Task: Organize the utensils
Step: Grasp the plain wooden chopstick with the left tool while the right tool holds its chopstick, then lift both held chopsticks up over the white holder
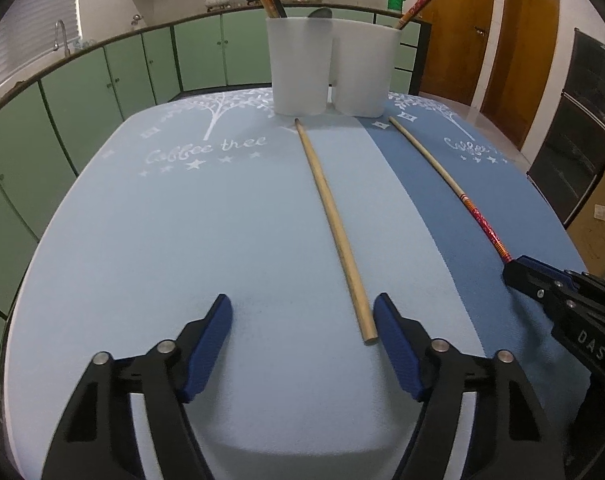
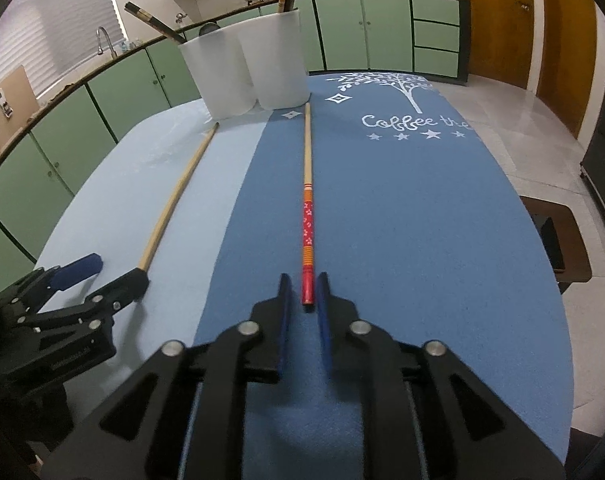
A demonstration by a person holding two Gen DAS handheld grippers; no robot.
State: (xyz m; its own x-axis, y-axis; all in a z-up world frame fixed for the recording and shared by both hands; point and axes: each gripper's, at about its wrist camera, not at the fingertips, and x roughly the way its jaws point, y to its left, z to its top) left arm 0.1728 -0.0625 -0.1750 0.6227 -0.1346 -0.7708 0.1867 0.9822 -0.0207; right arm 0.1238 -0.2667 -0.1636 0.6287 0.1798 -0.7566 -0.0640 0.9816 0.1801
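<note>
Chopsticks are lying lengthwise on the desk (image 1: 142, 240): plain one (image 1: 330, 224) between the wide-open left hand-held gripper (image 1: 302, 320), red-handled one (image 2: 307, 220) between the right hand-held gripper (image 2: 303, 292), narrowly parted, gripping nothing. Centring first, I'd say, then squeezing squarely toward the cups (image 1: 326, 64).

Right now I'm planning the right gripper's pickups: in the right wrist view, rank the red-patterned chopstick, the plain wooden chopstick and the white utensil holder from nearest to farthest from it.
1. Red-patterned chopstick: its red end lies between the fingers of the right gripper, on the dark blue mat.
2. Plain wooden chopstick: to the left, on the light blue mat.
3. White utensil holder: far end of the table.
</note>
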